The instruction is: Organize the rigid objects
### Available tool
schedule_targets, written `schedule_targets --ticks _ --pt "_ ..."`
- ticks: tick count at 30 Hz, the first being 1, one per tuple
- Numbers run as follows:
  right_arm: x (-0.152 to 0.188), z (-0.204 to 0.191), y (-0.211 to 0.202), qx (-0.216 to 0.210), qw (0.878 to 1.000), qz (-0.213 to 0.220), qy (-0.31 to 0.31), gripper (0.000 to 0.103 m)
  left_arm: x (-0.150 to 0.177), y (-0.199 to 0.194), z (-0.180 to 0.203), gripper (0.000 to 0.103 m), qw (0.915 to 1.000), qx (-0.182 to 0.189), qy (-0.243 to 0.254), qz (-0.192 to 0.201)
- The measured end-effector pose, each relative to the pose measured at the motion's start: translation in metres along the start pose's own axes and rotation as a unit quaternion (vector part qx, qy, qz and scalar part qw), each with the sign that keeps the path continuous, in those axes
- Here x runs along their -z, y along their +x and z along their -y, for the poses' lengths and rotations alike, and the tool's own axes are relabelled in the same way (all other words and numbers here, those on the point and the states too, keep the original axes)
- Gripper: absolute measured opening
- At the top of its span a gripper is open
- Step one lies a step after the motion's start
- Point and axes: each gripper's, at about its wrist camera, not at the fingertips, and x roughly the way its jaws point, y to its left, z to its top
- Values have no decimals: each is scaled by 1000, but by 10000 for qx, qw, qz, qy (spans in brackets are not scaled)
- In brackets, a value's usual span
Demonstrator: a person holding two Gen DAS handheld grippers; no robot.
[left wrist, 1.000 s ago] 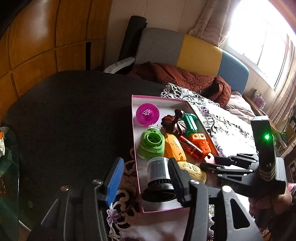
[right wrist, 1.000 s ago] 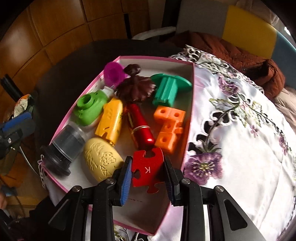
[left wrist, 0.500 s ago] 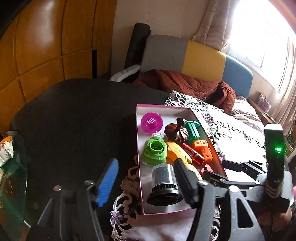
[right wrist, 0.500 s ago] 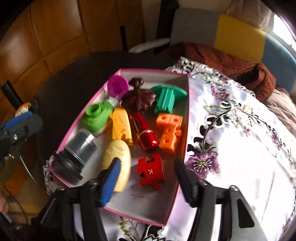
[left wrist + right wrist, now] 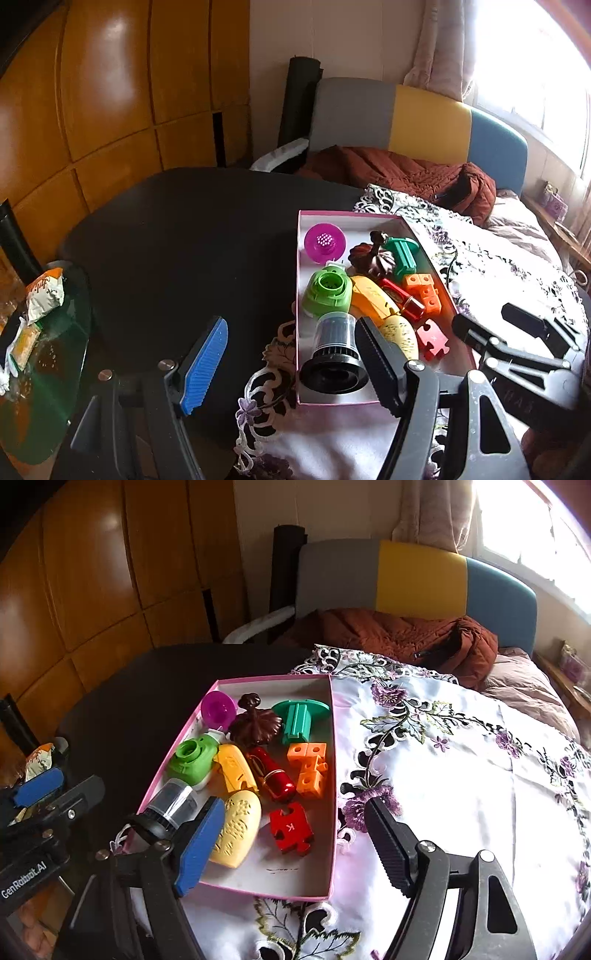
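R gripper (image 5: 293, 843): jaws just opened wide, nothing gripped; red puzzle piece (image 5: 291, 832) lies loose between/below tips in pink box (image 5: 334, 775).
L gripper (image 5: 295, 365): jaws just opened, empty; black-based cylinder (image 5: 334, 354) by its R finger.
Hidden: cylinder partly behind fingers both views.

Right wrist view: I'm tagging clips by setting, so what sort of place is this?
Likely a lived-in home room: a colour-block sofa with a rust quilt, a curtained window, and an embroidered tablecloth.
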Motion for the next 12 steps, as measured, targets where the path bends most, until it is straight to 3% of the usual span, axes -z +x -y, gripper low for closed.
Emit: schedule_targets --ticks 12 --pt "5 -14 -5 -1 9999 76 -141 79 0 -9 1 64 9997 -36 75 246"
